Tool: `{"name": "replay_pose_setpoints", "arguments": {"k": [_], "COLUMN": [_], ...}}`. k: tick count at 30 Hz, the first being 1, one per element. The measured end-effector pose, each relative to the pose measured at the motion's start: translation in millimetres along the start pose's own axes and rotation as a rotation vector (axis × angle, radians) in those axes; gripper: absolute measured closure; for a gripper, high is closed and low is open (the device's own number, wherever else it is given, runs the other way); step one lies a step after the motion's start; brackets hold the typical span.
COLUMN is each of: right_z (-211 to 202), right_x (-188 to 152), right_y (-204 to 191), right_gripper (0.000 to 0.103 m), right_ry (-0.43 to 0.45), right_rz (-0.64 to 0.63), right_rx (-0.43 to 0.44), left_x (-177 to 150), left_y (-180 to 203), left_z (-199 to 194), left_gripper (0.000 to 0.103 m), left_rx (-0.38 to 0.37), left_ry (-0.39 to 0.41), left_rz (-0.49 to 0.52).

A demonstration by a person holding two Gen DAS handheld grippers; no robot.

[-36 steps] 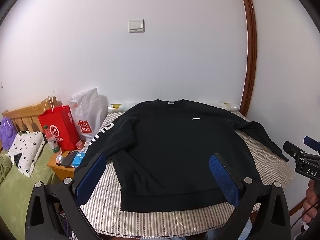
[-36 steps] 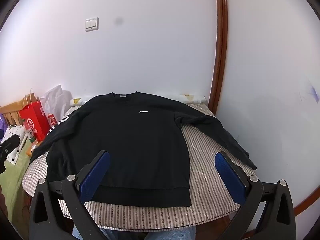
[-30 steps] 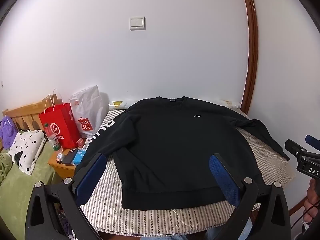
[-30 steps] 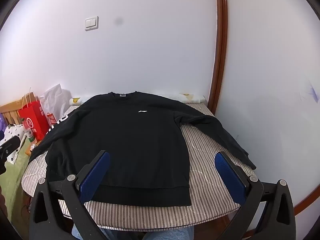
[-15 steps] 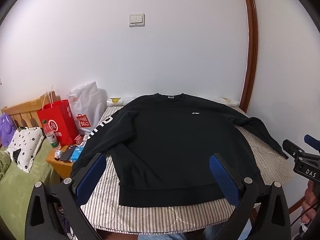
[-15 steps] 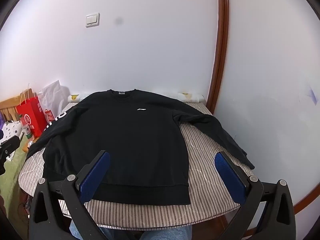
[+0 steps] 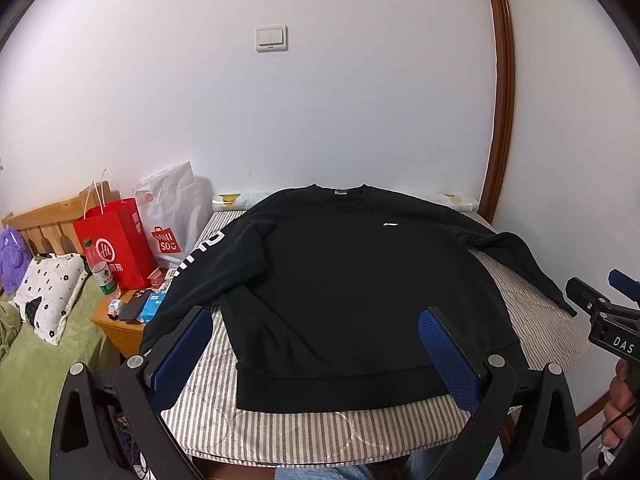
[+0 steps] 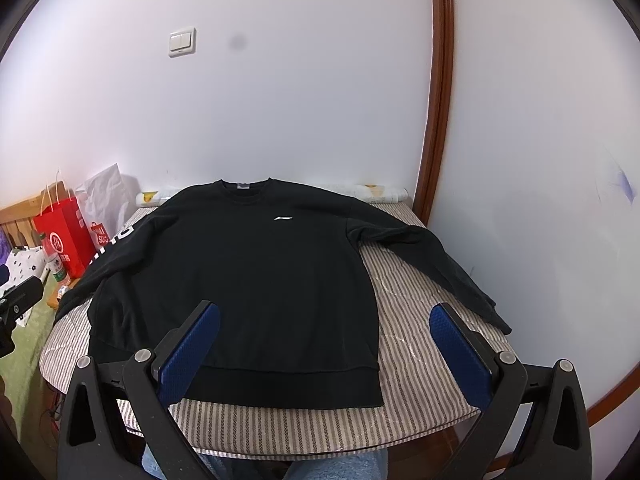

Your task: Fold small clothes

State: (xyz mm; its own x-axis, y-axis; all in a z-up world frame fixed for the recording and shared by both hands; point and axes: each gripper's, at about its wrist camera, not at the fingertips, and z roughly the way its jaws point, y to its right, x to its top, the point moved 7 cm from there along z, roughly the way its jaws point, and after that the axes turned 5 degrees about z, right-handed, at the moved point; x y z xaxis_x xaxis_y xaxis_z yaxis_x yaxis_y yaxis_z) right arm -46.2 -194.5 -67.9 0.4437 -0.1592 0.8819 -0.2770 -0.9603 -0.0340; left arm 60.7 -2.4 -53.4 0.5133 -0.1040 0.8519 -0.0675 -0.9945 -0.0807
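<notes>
Little has been changed since the earlier frames: both views have been drawn back very slightly, so that a little more of the near edge of the striped worktop (image 8: 400, 368) is seen, and the sweatshirt (image 8: 256, 280) has been left where it lay.

The worktop is covered by a striped quilted cloth and is set against a white wall. The black sweatshirt is spread flat on it, front side up, with the collar toward the wall and the ribbed hem toward the near edge. A small white logo is shown on the chest, and a grey label inside the neck. The sleeve on the left of the view is marked with white lettering and is draped over the worktop's left edge; the other sleeve is laid out toward the right edge, its cuff near the rim. Mild creases are seen around both underarms.

A red paper bag (image 7: 116, 240) and a white plastic bag (image 7: 176, 216) are stood beside the worktop on the left, by a wooden nightstand.

The left gripper (image 7: 316, 356) is held above the near hem, jaws spread wide and nothing held. The right gripper (image 8: 324, 356) is likewise held over the hem with jaws spread wide, nothing between them.
</notes>
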Motion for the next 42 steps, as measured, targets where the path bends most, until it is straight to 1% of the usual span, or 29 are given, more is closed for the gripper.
{"name": "replay_pose_setpoints", "arguments": {"k": [6,15,42], "right_z": [-2.7,-3.7,-6.0], "right_x": [-0.1,0.1,0.5], "right_y": [1.7,1.7,1.0], "right_gripper": [0.000,0.000,0.000], "right_ry": [0.005,0.007,0.008], "right_rz": [0.009,0.008,0.007], "right_rx": [0.001,-0.001,-0.002], "left_x": [0.6,-7.7,1.2], "left_y": [-0.6,1.2,-7.6], "left_z": [0.1,-0.4,-3.2], "left_gripper": [0.000,0.000,0.000], "left_rx": [0.000,0.002,0.003], "left_ry": [-0.001,-0.001,-0.005], "left_rz": [0.000,-0.007,-0.015]}}
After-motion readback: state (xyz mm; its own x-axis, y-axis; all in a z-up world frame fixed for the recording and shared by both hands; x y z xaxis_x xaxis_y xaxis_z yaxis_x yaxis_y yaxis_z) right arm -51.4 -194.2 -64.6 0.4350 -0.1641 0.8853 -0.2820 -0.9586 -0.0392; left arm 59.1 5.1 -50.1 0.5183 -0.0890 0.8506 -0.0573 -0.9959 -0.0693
